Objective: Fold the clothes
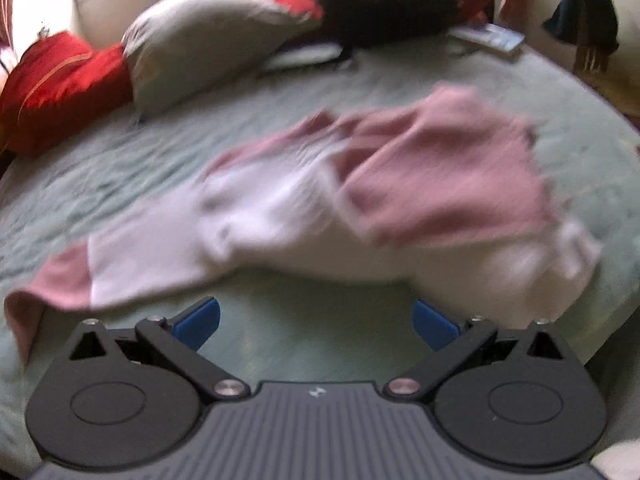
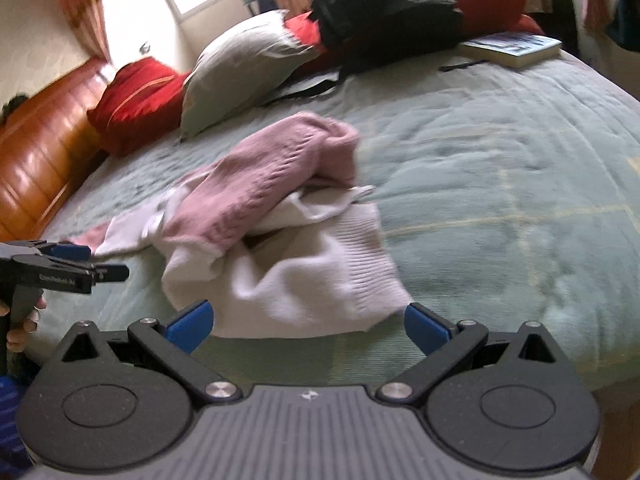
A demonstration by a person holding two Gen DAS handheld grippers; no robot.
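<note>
While the pink-and-white sweater point(image 2: 280, 216) lies crumpled on the green bedspread point(image 2: 500, 184), right tongs point(image 2: 308, 322) sit spread wide just short of its white hem, gripping nothing; left tongs point(image 1: 316, 320) likewise spread and empty, near its sleeve point(image 1: 80, 280).

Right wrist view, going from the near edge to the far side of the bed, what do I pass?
Open right gripper → crumpled pink and white sweater → grey pillow → black bag
</note>
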